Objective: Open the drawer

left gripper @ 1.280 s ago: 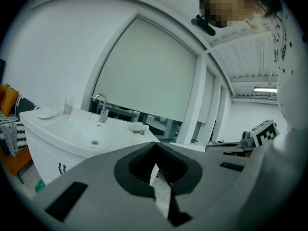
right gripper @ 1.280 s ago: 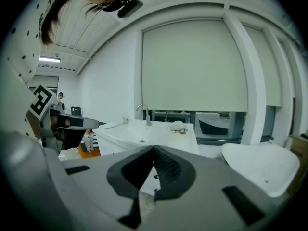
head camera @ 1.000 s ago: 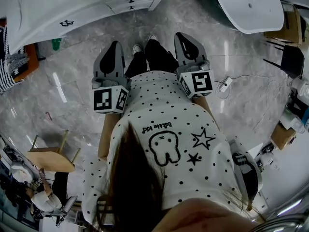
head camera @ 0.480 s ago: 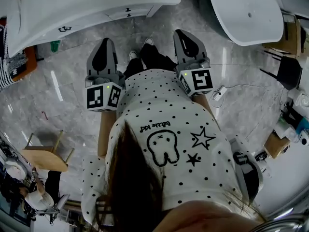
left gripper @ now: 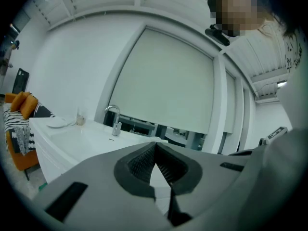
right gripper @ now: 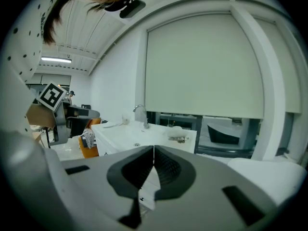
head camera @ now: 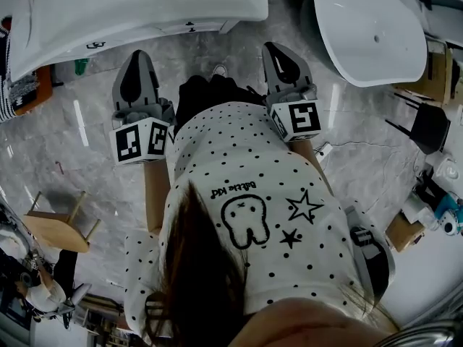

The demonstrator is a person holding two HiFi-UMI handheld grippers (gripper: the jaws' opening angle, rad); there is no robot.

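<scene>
A white vanity cabinet (head camera: 145, 6) stands ahead of me, at the top of the head view. Its drawer fronts (head camera: 195, 27) carry small black handles (head camera: 189, 25) below the countertop's edge. My left gripper (head camera: 136, 56) and my right gripper (head camera: 278, 49) are held out level over the floor, both short of the cabinet and touching nothing. In the left gripper view the left gripper (left gripper: 155, 144) has its jaws shut and empty. In the right gripper view the right gripper (right gripper: 153, 148) is likewise shut, with a drawer front (right gripper: 147, 184) showing below the tips.
A chrome faucet (right gripper: 140, 113) and a basin sit on the vanity top. A white bathtub (head camera: 369, 20) stands at the upper right. An orange seat (head camera: 32, 92) is at the left, with a wooden stool (head camera: 58, 226) lower left. A cable (head camera: 362, 147) lies on the marble floor.
I have stepped toward the vanity, which now sits closer to both grippers. The left gripper has swung out to the left; the right one kept its line. Both stayed shut.
</scene>
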